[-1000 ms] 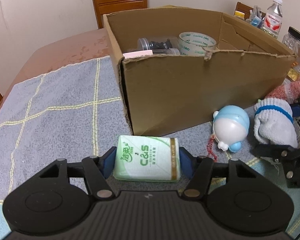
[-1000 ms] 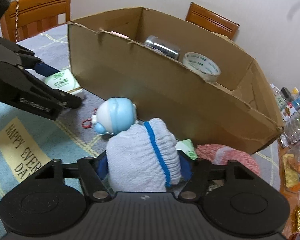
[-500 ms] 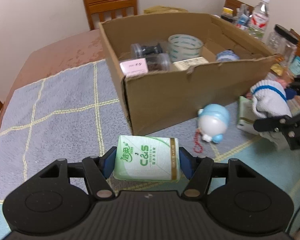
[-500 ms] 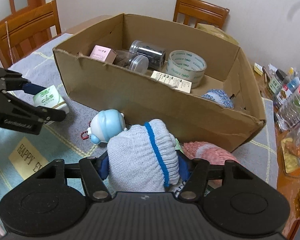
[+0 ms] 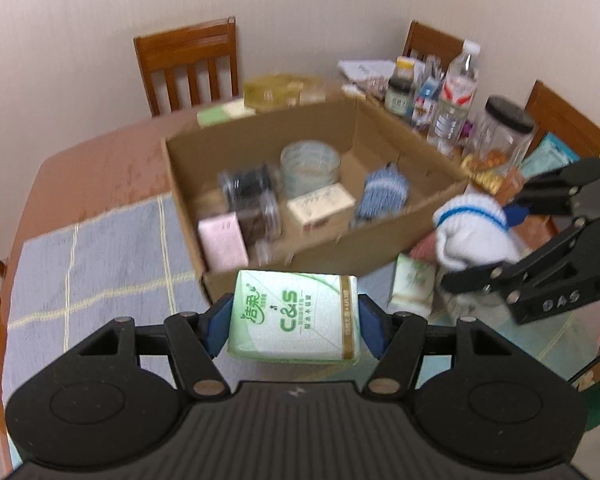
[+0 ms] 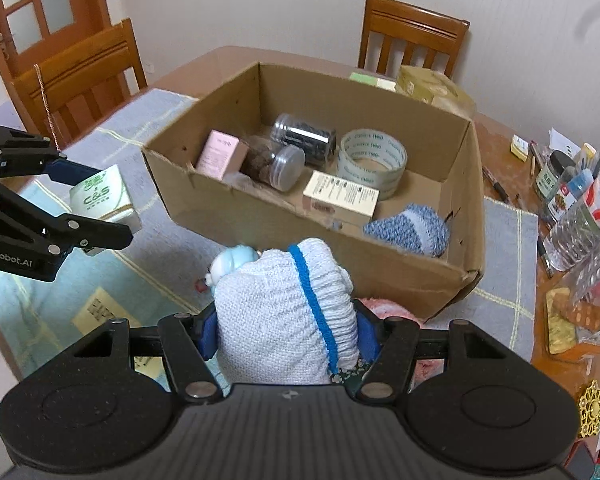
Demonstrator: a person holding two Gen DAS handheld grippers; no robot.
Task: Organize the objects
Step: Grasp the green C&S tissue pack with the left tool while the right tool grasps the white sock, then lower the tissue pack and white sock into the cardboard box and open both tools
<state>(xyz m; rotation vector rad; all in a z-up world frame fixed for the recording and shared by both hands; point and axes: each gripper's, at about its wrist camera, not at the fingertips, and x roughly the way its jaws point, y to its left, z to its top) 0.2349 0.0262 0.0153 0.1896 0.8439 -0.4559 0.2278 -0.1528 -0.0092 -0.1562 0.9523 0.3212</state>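
At lower centre of our left view, the left gripper [image 5: 294, 320] has its fingers [image 5: 217, 322] closed narrowly on a green tissue pack [image 5: 294, 314], held just in front of the cardboard box [image 5: 320, 248]. To the right, our right gripper [image 6: 286, 330] clamps a white sock with a blue stripe [image 6: 276, 320], also held before the box. The sock hides most of a pale blue toy [image 6: 232, 260]. The box contents in the left view are blurred.
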